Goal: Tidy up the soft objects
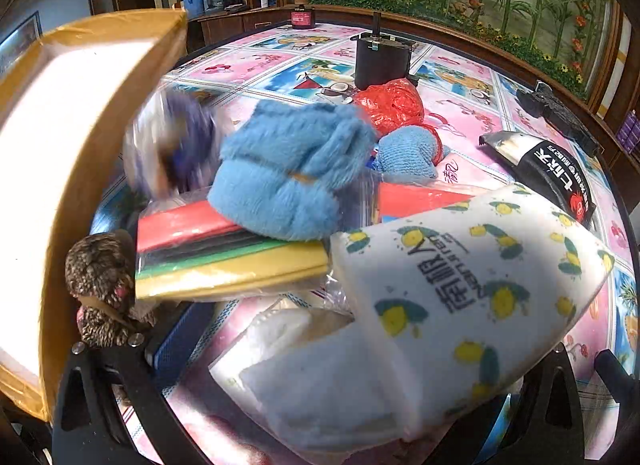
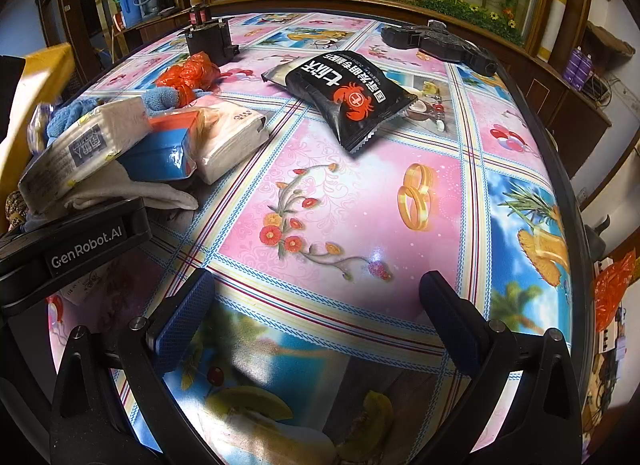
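My left gripper (image 1: 360,353) is shut on a white tissue pack with lemon print (image 1: 460,297), and a white cloth (image 1: 312,385) lies between the fingers under it. The right finger is hidden behind the pack. Just ahead, a fluffy blue item (image 1: 288,169) rests on a bagged stack of coloured sponges (image 1: 224,253). A blurred purple bagged thing (image 1: 176,145) is beside the cardboard box (image 1: 60,185). The right wrist view shows the same tissue pack (image 2: 80,149) at far left. My right gripper (image 2: 320,293) hangs open over bare tablecloth, with nothing between its fingers.
A red plastic bag (image 1: 392,105), a small blue cloth (image 1: 408,153), a second tissue pack (image 2: 232,141) and a black snack bag (image 2: 344,93) lie on the table. A black motor (image 1: 382,61) and black tool (image 2: 440,43) sit farther back. A brown knit item (image 1: 100,285) is by the box.
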### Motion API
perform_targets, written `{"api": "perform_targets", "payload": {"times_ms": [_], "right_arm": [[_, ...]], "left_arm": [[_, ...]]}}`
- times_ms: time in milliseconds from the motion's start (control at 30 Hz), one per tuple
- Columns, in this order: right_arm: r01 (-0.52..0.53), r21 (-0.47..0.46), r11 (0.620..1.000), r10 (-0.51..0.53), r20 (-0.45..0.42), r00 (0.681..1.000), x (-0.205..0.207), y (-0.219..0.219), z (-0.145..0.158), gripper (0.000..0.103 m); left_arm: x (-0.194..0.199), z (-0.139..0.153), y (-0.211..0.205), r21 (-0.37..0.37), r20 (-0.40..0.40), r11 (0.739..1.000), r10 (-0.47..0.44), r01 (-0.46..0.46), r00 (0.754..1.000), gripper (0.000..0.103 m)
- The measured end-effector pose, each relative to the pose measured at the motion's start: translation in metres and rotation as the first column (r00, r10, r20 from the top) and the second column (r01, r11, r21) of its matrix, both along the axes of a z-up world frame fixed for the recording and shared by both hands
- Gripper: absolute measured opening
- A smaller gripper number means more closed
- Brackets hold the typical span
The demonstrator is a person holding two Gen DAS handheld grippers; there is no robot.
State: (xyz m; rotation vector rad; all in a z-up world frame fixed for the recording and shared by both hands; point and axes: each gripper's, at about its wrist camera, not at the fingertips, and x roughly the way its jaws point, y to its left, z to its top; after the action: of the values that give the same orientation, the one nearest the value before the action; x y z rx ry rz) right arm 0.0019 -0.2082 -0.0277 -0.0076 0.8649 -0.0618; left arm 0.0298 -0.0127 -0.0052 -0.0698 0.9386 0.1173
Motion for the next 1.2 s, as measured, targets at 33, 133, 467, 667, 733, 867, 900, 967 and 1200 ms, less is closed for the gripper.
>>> {"api": "perform_targets", "payload": {"times_ms": [33, 133, 467, 667, 733, 867, 900, 967, 1200], "right_arm": [[0.0, 0.0, 1.0, 0.0, 0.0, 1.0, 0.0, 0.0, 0.0, 0.103], [0.0, 0.0, 1.0, 0.0, 0.0, 1.0, 0.0, 0.0, 0.0, 0.103], [0.0, 0.0, 1.0, 0.0, 0.0, 1.0, 0.0, 0.0, 0.0, 0.103], [0.0, 0.0, 1.0, 0.0, 0.0, 1.0, 0.0, 0.0, 0.0, 0.103], [0.0, 0.0, 1.0, 0.0, 0.0, 1.0, 0.0, 0.0, 0.0, 0.103], [0.0, 0.0, 1.0, 0.0, 0.0, 1.0, 0.0, 0.0, 0.0, 0.103], [0.0, 0.0, 1.0, 0.0, 0.0, 1.0, 0.0, 0.0, 0.0, 0.103], [0.0, 0.0, 1.0, 0.0, 0.0, 1.0, 0.0, 0.0, 0.0, 0.103], [0.0, 0.0, 1.0, 0.0, 0.0, 1.0, 0.0, 0.0, 0.0, 0.103]], "left_arm": [[0.0, 0.0, 0.0, 0.0, 0.0, 1.0, 0.0, 0.0, 1.0, 0.103], [-0.006, 0.002, 0.0, 0.001, 0.002, 1.0, 0.0, 0.0, 1.0, 0.103], [-0.007, -0.001, -0.019, 0.005, 0.002, 0.997, -0.073, 0.073, 0.997, 0.103], [-0.009, 0.0, -0.02, 0.003, 0.002, 0.996, -0.087, 0.087, 0.996, 0.103], [-0.009, 0.0, -0.02, 0.003, 0.001, 0.996, -0.088, 0.088, 0.996, 0.103], [-0.008, 0.0, -0.02, 0.003, 0.001, 0.996, -0.087, 0.087, 0.996, 0.103], [-0.008, 0.0, -0.02, 0.003, 0.001, 0.996, -0.087, 0.087, 0.996, 0.103], [-0.008, 0.0, -0.02, 0.003, 0.001, 0.996, -0.088, 0.088, 0.996, 0.103], [-0.009, 0.001, -0.02, 0.004, 0.001, 0.996, -0.088, 0.088, 0.996, 0.103]]}}
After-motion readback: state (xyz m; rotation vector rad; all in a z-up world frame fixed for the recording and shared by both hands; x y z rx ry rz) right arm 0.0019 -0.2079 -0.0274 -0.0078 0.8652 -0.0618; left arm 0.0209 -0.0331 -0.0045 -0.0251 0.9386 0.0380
